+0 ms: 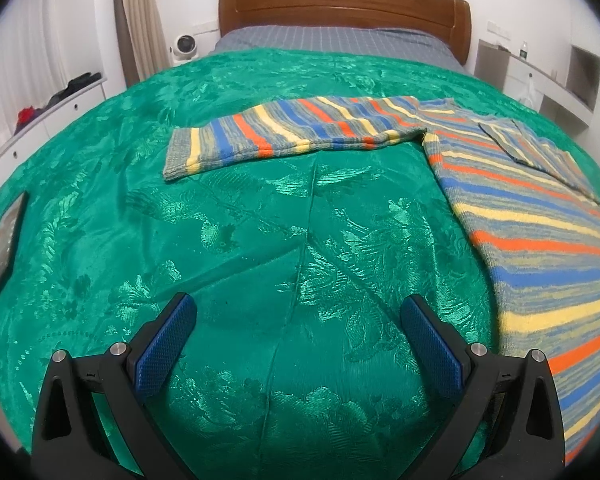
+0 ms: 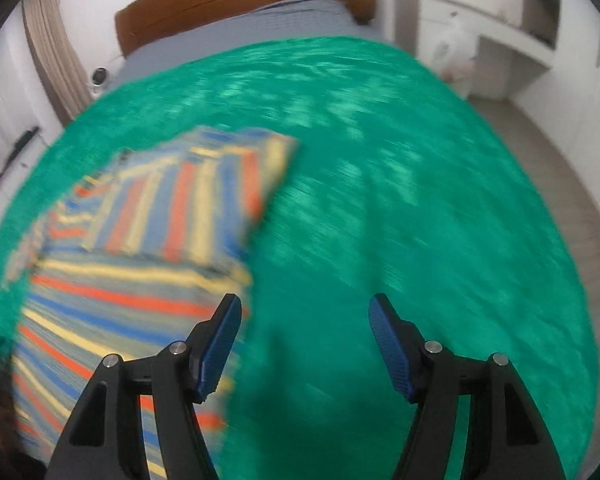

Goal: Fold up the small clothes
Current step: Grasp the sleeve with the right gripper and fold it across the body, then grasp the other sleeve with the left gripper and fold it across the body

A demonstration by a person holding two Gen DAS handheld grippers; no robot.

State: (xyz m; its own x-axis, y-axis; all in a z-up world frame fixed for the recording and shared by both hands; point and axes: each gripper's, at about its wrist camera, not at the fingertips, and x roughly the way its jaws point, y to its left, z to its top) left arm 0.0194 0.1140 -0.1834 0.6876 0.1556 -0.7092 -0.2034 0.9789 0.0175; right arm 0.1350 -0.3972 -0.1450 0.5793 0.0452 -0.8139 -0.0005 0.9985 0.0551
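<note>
A striped sweater [image 1: 540, 224] in blue, orange, yellow and grey lies flat on the green bedspread [image 1: 260, 220]. One sleeve [image 1: 284, 132] stretches out to the left; the other sleeve [image 2: 188, 200] is folded over the body. My left gripper [image 1: 298, 308] hovers open over bare bedspread, left of the sweater's body. In the blurred right wrist view the sweater [image 2: 112, 300] fills the lower left, and my right gripper [image 2: 305, 308] is open with nothing between its fingers, its left finger [image 2: 220, 344] over the sweater's right edge.
A dark phone [image 1: 6, 240] lies on the bedspread at far left. The wooden headboard [image 1: 340, 4] and grey sheet are at the back. White drawers [image 1: 40, 120] stand left, a desk [image 1: 540, 76] right. Tiled floor [image 2: 560, 184] runs along the bed's right side.
</note>
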